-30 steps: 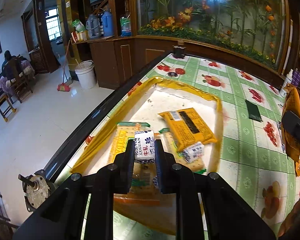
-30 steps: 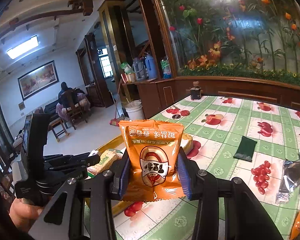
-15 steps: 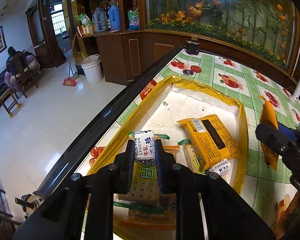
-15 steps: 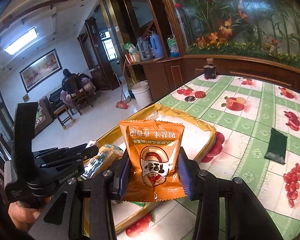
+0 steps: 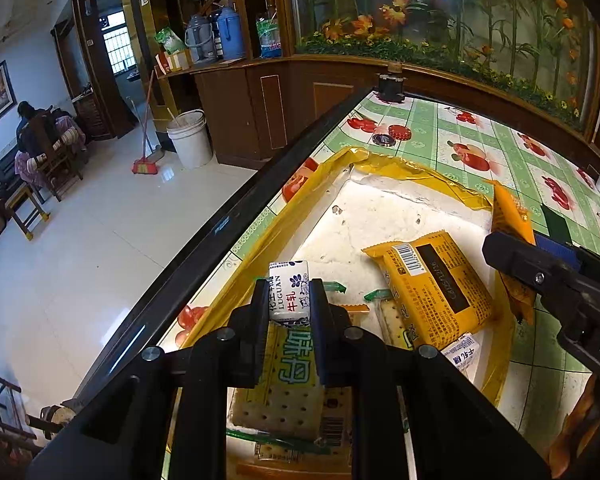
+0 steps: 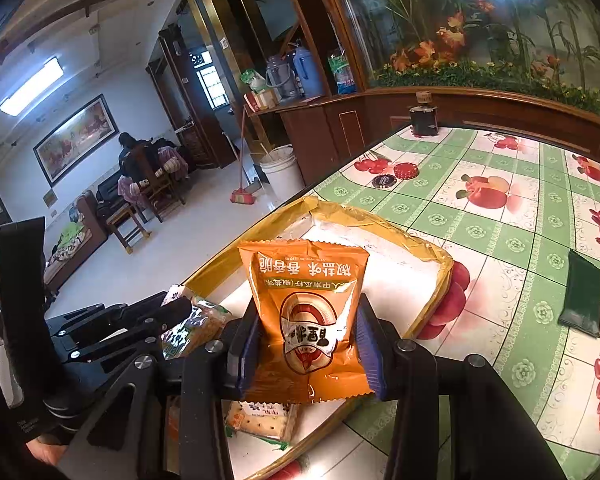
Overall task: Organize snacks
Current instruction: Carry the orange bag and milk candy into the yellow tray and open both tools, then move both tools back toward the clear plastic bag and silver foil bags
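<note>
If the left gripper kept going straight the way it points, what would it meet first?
Probably the white floor of the yellow-rimmed tray, bare just beyond the small milk candy held in the left gripper. Depth is unclear; the cracker packet lies beneath the fingers.

My left gripper (image 5: 290,300) holds a small candy (image 5: 289,294) over the tray (image 5: 384,216), above the cracker packs (image 5: 288,392). To its right, my right gripper (image 6: 306,344) holds a snack bag (image 6: 306,316) above the tray's near edge; a flat pouch (image 6: 582,294) lies on the tablecloth (image 6: 500,220) further right.
</note>
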`<move>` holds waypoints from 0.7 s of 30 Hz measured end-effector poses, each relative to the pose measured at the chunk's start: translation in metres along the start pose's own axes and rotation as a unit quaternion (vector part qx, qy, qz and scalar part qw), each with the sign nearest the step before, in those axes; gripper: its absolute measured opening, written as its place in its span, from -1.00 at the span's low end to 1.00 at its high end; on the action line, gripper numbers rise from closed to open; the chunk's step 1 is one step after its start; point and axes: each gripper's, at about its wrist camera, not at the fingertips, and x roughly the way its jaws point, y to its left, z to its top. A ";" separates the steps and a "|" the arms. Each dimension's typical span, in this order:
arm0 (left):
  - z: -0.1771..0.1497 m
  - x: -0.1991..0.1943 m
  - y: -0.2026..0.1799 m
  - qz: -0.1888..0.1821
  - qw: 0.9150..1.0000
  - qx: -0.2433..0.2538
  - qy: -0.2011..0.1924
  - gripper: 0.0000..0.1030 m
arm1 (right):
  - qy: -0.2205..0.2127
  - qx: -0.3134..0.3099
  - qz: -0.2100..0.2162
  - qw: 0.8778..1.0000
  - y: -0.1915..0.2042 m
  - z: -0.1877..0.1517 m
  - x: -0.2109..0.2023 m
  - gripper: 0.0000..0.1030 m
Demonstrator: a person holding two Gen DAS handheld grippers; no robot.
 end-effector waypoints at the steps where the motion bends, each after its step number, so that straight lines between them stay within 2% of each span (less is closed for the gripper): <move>1: 0.000 0.001 0.000 0.002 1.000 0.000 0.003 -0.67 | 0.001 0.001 0.000 1.000 0.000 0.001 0.002 -0.13; 5: 0.000 0.007 0.004 0.009 1.000 -0.008 0.020 -0.65 | 0.008 0.005 0.000 1.000 0.002 0.003 0.008 -0.12; 6: 0.000 0.009 0.005 0.009 1.000 -0.011 0.024 -0.54 | 0.010 0.008 0.000 1.000 0.002 0.005 0.010 -0.11; 8: 0.000 0.008 0.009 0.003 0.999 -0.024 0.030 -0.07 | 0.016 0.013 0.003 1.000 0.002 0.005 0.012 -0.04; 9: 0.000 0.007 0.011 0.004 0.999 -0.029 0.030 0.30 | 0.015 0.014 0.004 1.000 0.003 0.004 0.012 0.00; 10: -0.001 0.004 0.013 0.005 0.999 -0.033 0.025 0.41 | 0.013 0.014 0.003 1.000 0.003 0.004 0.011 0.04; 12: -0.001 -0.002 0.013 0.011 0.999 -0.030 0.016 0.41 | 0.010 0.013 0.001 1.000 0.003 0.004 0.007 0.16; 21: 0.000 -0.018 0.001 -0.004 1.000 -0.027 0.008 0.41 | -0.013 0.031 -0.004 0.999 -0.010 -0.005 -0.033 0.16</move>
